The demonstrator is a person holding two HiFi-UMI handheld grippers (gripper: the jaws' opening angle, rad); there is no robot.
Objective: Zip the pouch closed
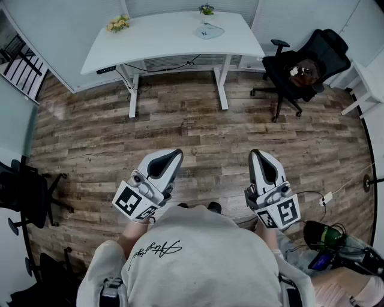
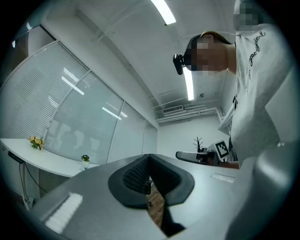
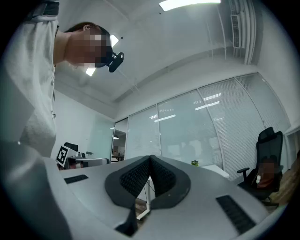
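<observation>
A pale, flat pouch-like thing [image 1: 209, 31] lies on the far white desk [image 1: 162, 42], well away from both grippers. I hold both grippers low in front of my body, over the wooden floor. The left gripper [image 1: 174, 154] is shut with nothing between its jaws, and its black pads [image 2: 140, 174] meet in the left gripper view. The right gripper [image 1: 257, 154] is shut and empty too, its pads [image 3: 161, 176] pressed together in the right gripper view. Both point forward and slightly upward, side by side and apart.
Yellow flowers [image 1: 118, 24] and a small plant [image 1: 207, 9] stand on the desk. A black office chair [image 1: 306, 66] with something on its seat is at the right, another black chair [image 1: 24, 192] at the left. Cables and a dark bag [image 1: 327, 240] lie at my right.
</observation>
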